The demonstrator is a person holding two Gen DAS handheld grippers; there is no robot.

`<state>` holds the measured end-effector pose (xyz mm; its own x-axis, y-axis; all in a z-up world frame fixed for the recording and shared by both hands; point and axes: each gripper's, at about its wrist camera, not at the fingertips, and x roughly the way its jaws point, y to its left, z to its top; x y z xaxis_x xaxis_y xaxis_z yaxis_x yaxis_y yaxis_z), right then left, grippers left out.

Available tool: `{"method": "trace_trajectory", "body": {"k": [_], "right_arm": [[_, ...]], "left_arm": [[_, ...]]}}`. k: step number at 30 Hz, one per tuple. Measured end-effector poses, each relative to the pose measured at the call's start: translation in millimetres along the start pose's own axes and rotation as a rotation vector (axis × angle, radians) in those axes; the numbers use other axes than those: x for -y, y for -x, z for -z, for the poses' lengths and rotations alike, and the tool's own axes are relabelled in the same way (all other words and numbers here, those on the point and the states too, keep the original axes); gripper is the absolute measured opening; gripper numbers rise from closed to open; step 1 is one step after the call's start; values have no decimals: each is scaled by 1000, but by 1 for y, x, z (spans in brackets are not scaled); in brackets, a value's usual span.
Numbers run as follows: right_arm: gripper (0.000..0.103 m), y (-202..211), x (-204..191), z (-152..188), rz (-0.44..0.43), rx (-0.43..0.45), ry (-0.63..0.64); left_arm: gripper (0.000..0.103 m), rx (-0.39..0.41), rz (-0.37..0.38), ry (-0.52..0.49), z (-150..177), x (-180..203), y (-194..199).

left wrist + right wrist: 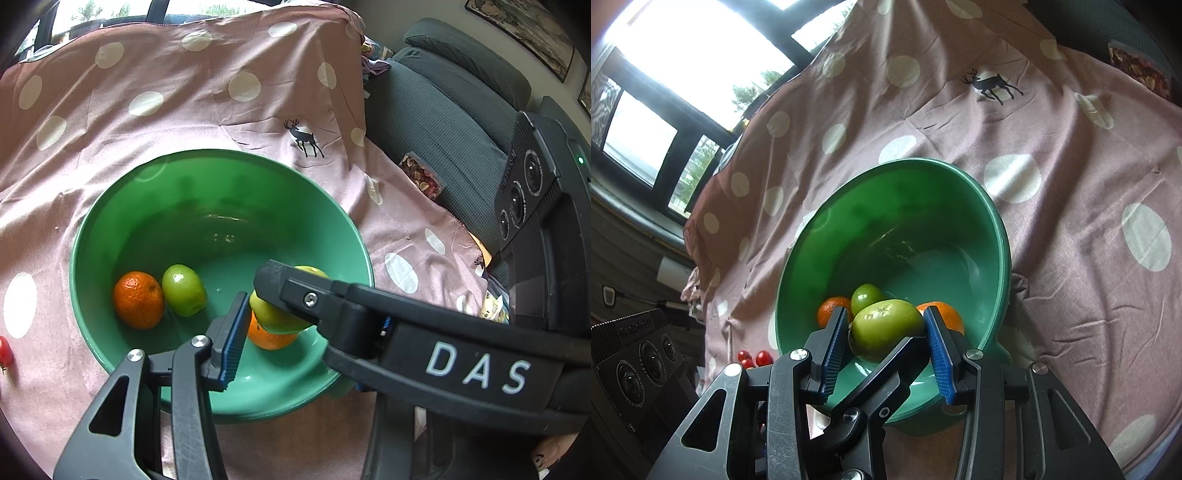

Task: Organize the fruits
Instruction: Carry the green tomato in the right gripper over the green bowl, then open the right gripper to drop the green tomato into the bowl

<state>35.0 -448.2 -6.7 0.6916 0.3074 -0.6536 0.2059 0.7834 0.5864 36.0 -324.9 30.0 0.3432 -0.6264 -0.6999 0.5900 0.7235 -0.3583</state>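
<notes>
Two blue ribbed pads of the right gripper (886,332) are pressing against the flanks of a green apple (886,328), holding it low over the near side of the green bowl (997,236); the jaws are standing about an apple's width apart, closed onto the fruit. In the left wrist view that same apple (273,314) is sitting just above an orange (267,338), with the right gripper's black arm crossing in from three o'clock. The left gripper (236,332) is showing only one blue pad, at the bowl's six o'clock rim, holding nothing visible; how wide it is standing I cannot tell. The apple is looking firm, smooth and waxy, fairly light, likely to slip if pinched near its ends, so the widest middle is the place to grip, gently enough not to bruise. Counting inside the bowl: two green apples, the second apple (184,290) lying at nine o'clock, and two oranges, the second orange (138,300) touching it. Farther out, on the pink dotted cloth (184,110), three small red cherry tomatoes (755,358) are lying beside the bowl's nine o'clock side.
</notes>
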Motion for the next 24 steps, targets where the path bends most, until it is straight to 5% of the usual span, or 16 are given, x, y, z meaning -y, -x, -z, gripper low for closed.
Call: {"method": "trace_trajectory", "body": {"k": [24], "right_arm": [[46,-3,0,-1,41,-2,4]], "left_arm": [[47,6,-4,13,2,-6,1]]}}
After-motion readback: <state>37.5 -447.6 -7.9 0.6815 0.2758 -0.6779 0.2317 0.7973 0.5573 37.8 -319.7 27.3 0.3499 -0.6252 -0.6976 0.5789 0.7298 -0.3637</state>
